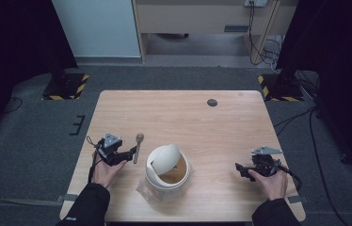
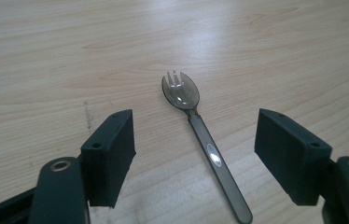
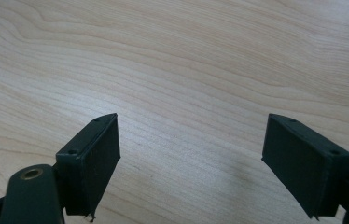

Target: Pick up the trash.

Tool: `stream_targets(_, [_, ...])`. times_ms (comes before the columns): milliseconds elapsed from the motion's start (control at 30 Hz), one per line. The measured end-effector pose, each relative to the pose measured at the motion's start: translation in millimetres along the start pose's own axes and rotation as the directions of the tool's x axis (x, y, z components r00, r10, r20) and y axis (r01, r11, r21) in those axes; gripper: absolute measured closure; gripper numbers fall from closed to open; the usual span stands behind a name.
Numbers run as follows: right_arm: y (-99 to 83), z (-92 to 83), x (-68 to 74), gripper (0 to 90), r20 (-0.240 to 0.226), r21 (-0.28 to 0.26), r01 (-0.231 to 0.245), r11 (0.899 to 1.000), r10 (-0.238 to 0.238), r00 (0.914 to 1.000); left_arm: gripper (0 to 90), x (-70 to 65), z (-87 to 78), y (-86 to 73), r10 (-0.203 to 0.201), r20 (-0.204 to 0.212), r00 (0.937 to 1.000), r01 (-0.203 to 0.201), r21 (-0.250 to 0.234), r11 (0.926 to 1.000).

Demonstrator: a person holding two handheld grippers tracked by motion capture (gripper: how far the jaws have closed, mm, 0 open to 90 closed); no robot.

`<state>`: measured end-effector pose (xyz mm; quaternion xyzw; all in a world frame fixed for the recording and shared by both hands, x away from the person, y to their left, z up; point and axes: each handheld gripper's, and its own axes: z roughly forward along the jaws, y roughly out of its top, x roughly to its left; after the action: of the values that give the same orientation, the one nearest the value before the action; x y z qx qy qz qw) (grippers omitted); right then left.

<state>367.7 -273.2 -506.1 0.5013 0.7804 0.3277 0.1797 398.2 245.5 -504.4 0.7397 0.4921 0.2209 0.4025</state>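
Left tongs (image 2: 196, 158): nearest the person, at about 9 o'clock from the tub. Jaws spread wide, holding nothing. In the left gripper view they straddle the fork's handle without touching it, which reads as lining up for a pick.

Right tongs (image 3: 189, 163): at about 3 o'clock from the tub, well apart from it. Jaws wide open and empty over bare wood. Judged to be parked clear of the work so the other hand has room.

Tub: round white plastic tub (image 1: 168, 176) near the bench's front edge, between the two hands. Brown contents show inside. It sits on what looks like a clear film or bag; cannot tell which.

Lid: white domed lid (image 1: 164, 157), tilted up and leaning on the tub's rim at roughly 11 o'clock. Propped, not removed, so the contents are open to reach from the right.

Fork: smoky translucent plastic spork-style fork (image 2: 203, 140), flat on the bench just beside the tub at about 10 o'clock. Tines point away from the person and the handle runs back towards the left tongs, a handy lie for gripping.

Bench: pale wooden bench (image 1: 179, 113), bare across the far half apart from a small dark round cap (image 1: 212, 102) at about 1 o'clock near the back edge.
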Motion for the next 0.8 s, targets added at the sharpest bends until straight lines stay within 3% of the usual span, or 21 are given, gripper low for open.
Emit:
stream_targets(400, [-0.1,1.1,1.4,21.7,-0.013,0.015,-0.001,1.0,0.001,0.9999,39.6,-4.6,42.8,5.4,0.017,-0.051,0.9986,-0.013,0.073,0.9973])
stream_targets(600, [0.6,2.3,2.8,22.2,-0.022,0.016,0.008,1.0,-0.008,0.9997,44.7,-7.0,49.0,3.7,0.023,-0.058,0.998,-0.017,0.105,0.9943])
stream_targets(800, [0.9,1.5,2.6,22.4,-0.018,0.012,0.009,1.0,-0.009,0.9998,55.7,-8.4,49.7,3.2,0.012,-0.07,0.9974,-0.003,0.129,0.9916])
